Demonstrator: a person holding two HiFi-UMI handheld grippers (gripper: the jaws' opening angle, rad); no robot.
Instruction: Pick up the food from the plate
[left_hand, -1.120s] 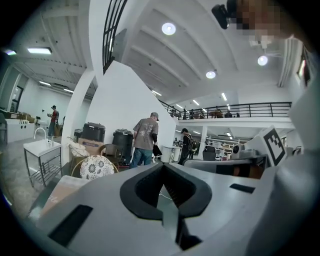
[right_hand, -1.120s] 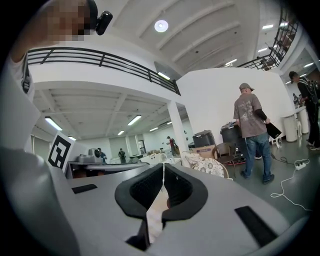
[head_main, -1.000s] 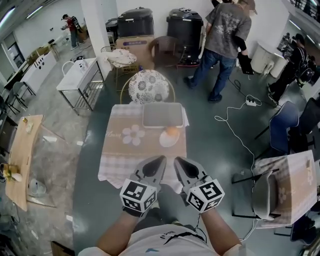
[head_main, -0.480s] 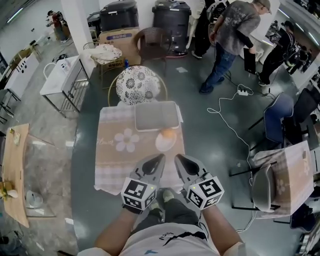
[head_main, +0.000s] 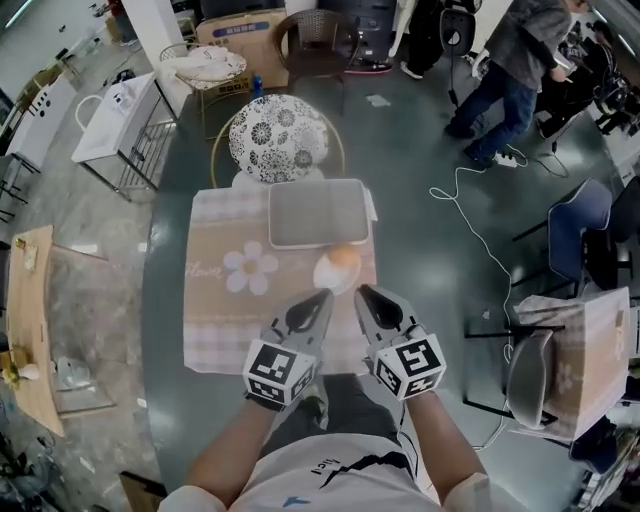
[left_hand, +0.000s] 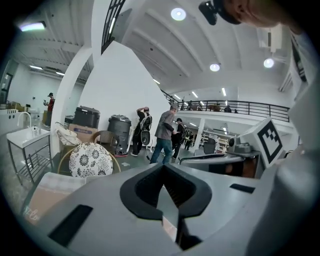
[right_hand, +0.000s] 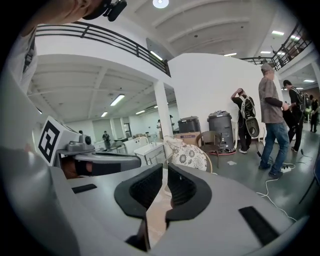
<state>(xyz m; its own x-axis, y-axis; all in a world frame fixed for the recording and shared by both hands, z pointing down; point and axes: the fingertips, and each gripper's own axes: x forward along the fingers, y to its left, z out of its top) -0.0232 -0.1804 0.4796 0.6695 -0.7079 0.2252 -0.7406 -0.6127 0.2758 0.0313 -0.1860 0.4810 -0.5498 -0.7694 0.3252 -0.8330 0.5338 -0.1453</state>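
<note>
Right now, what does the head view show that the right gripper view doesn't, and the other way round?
Head view only: the orange food on its plate, the grey tray behind it, and the flower print on the tablecloth. Right gripper view only: the balcony railing and ceiling lights overhead. Both: the patterned round chair, the left gripper, and the right gripper with its fingers together and nothing between them.
</note>
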